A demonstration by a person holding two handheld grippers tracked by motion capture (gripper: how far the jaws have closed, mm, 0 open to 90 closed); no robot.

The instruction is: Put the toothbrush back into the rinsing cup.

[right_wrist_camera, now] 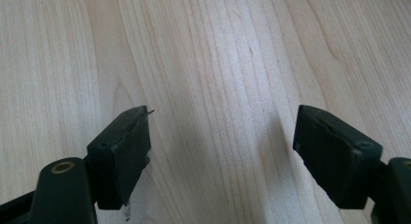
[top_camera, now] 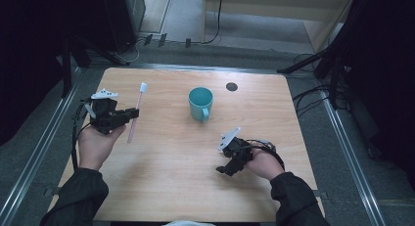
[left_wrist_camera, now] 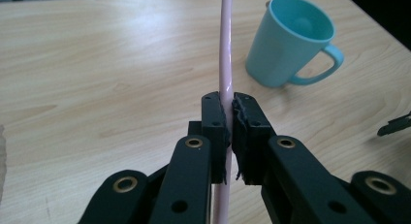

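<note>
No readable text, label, brand, number or sign on anything in view.

Even overhead light on the table (top_camera: pixel 171 187); dark surroundings; near parts blurred.

1 pink toothbrush (top_camera: pixel 135 113) and 1 teal mug (top_camera: pixel 200 103) are showing on 1 wooden table (top_camera: pixel 166 162). 2 grippers are working over it, the left gripper (top_camera: pixel 128 115) and the right gripper (top_camera: pixel 224 170), carried by 2 hands.
</note>
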